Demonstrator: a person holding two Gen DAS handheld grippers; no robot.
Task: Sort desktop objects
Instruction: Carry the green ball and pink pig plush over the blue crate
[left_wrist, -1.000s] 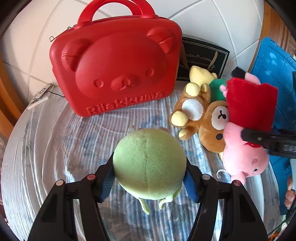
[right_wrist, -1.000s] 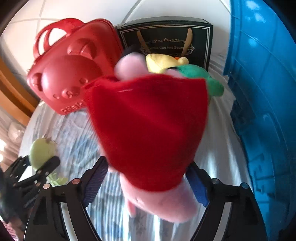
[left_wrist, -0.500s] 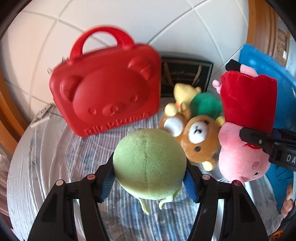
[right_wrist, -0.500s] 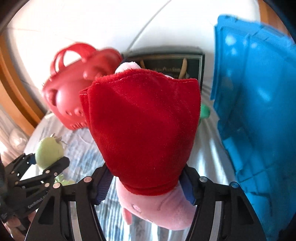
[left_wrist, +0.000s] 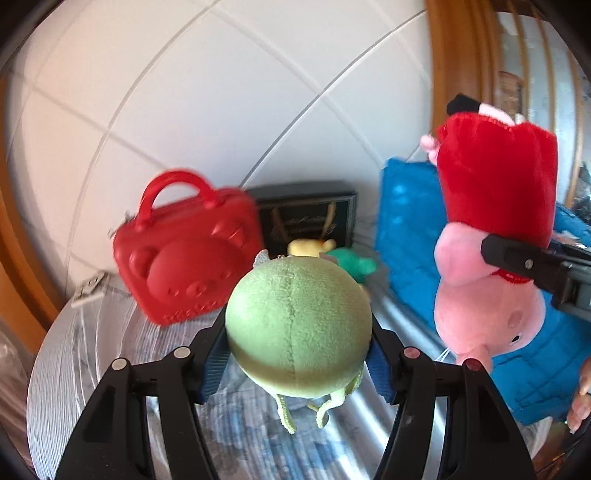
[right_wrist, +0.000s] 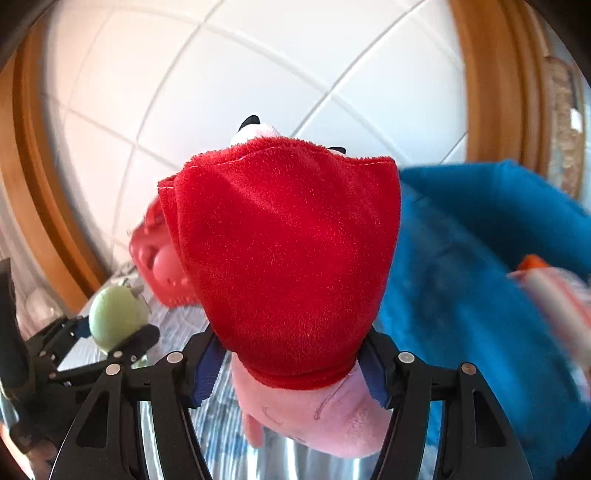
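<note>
Left gripper (left_wrist: 295, 354) clamped on green plush ball (left_wrist: 297, 325); right gripper (right_wrist: 291, 369) clamped on pig plush (right_wrist: 288, 266). Carry both right, clear the blue crate (right_wrist: 480, 295) rim, release inside.

Green plush ball (left_wrist: 297, 325), pink red-dressed pig (left_wrist: 491, 236), blue bin (left_wrist: 406, 236)

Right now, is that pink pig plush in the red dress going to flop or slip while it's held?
The pig plush probably flops: it hangs head-down from the right hand-held gripper. Its fuzzy fabric bulges around the pads, so slipping seems unlikely. It looks soft and light.
</note>
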